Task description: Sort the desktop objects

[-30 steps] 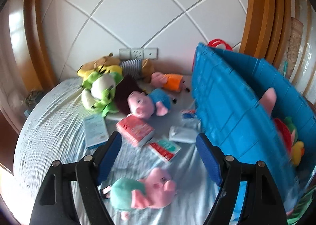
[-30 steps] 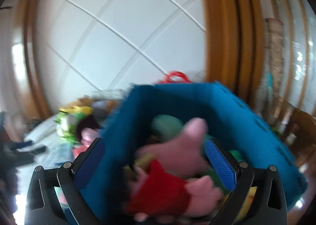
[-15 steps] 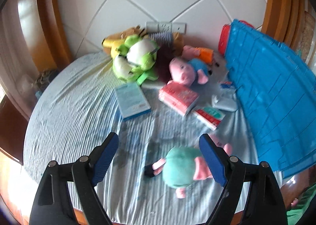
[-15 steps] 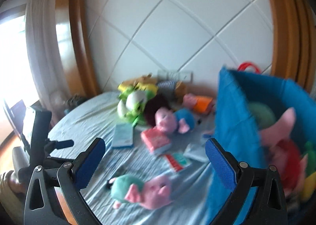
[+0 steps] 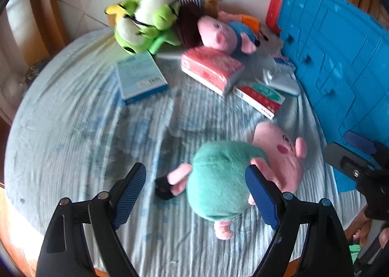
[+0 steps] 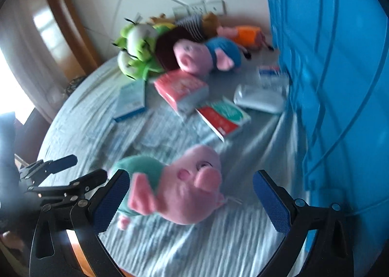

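Teal-dressed pig plush (image 5: 223,177) near table's front edge, between wide-open, empty left gripper (image 5: 195,195) and right gripper (image 6: 192,200); pig plushes: three.

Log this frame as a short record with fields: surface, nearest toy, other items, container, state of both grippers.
surface: table under a pale blue striped cloth
nearest toy: pig plush in green, lying on the cloth
other items: frog plush, pig plush in blue, red tissue pack, blue box
container: blue bin, at the right
left gripper: jaws open, nothing held
right gripper: jaws open, nothing held
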`<action>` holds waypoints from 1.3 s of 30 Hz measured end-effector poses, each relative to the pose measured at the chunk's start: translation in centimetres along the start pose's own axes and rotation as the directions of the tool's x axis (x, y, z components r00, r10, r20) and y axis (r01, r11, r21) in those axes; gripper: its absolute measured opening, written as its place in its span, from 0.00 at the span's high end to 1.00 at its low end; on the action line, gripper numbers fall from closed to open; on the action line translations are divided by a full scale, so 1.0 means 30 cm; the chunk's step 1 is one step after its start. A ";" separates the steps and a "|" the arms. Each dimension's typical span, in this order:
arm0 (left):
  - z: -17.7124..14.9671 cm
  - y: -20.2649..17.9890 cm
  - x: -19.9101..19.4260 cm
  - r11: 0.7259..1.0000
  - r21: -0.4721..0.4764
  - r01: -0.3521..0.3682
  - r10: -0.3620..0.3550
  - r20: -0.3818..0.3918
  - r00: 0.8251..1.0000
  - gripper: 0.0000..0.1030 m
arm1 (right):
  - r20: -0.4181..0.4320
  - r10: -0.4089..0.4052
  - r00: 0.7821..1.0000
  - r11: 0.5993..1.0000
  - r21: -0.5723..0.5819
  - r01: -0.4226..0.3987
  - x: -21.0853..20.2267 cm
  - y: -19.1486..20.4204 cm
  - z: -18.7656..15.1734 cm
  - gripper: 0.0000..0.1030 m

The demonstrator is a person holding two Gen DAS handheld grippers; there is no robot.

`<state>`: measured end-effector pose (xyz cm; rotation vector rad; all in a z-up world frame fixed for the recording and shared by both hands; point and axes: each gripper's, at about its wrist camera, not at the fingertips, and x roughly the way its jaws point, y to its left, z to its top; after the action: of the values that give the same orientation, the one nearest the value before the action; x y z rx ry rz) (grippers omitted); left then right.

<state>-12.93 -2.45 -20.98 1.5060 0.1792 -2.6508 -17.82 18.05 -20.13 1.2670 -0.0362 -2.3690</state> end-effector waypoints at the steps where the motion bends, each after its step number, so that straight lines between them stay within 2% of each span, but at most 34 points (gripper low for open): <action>1: -0.011 -0.007 0.021 1.000 0.008 0.007 -0.007 -0.006 1.000 0.19 | -0.007 0.001 1.000 1.000 0.011 -0.001 0.024 -0.015 -0.010 0.00; 7: -0.069 -0.040 0.110 0.999 0.040 0.027 -0.026 -0.011 1.000 0.17 | -0.037 0.062 0.997 0.996 0.067 -0.060 0.133 -0.082 -0.050 0.00; 9: -0.076 -0.039 0.120 0.999 0.043 0.021 -0.022 0.009 1.000 0.02 | -0.035 0.072 0.997 0.995 0.069 -0.069 0.165 -0.088 -0.055 0.00; 10: -0.081 -0.038 0.129 0.999 0.043 0.022 -0.023 0.019 1.000 0.00 | -0.035 0.077 0.996 0.995 0.071 -0.074 0.180 -0.090 -0.058 0.00; 15: -0.097 -0.028 0.179 0.996 0.030 0.081 -0.083 0.045 0.996 0.00 | -0.060 0.109 0.992 0.991 0.086 -0.103 0.275 -0.103 -0.089 0.00; 19: -0.103 -0.012 0.208 0.991 0.013 0.134 -0.135 0.067 0.989 0.00 | -0.046 0.162 0.986 0.981 0.119 -0.155 0.301 -0.125 -0.100 0.00; 25: -0.139 0.012 0.258 0.970 -0.029 0.241 -0.237 0.116 0.965 0.00 | -0.047 0.203 0.978 0.975 0.105 -0.197 0.329 -0.122 -0.118 0.00; 26: -0.146 0.014 0.259 0.965 -0.031 0.262 -0.256 0.131 0.958 0.06 | -0.041 0.205 0.978 0.975 0.091 -0.200 0.327 -0.114 -0.121 0.01; 27: -0.153 0.012 0.254 0.960 -0.026 0.278 -0.272 0.146 0.951 0.19 | -0.035 0.205 0.978 0.976 0.075 -0.202 0.322 -0.104 -0.123 0.11; 28: -0.154 0.008 0.244 0.961 -0.018 0.276 -0.270 0.156 0.950 0.21 | -0.030 0.199 0.980 0.979 0.051 -0.197 0.307 -0.085 -0.118 0.23; 30: -0.149 -0.005 0.218 0.969 0.001 0.246 -0.243 0.161 0.957 0.26 | -0.019 0.185 0.983 0.983 0.001 -0.185 0.276 -0.046 -0.108 0.25; 33: -0.123 -0.005 0.157 0.975 0.012 0.222 -0.221 0.158 0.962 0.27 | -0.028 0.182 0.983 0.983 -0.020 -0.183 0.230 -0.015 -0.081 0.27; 39: 0.024 -0.003 -0.110 0.978 0.058 0.202 -0.211 0.234 0.949 0.27 | 0.050 0.194 0.980 0.980 -0.049 -0.192 0.002 0.075 0.074 0.27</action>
<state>-11.86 -2.42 -17.78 1.2204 0.2905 -2.9862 -18.78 15.59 -18.38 1.1250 -0.1183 -2.2248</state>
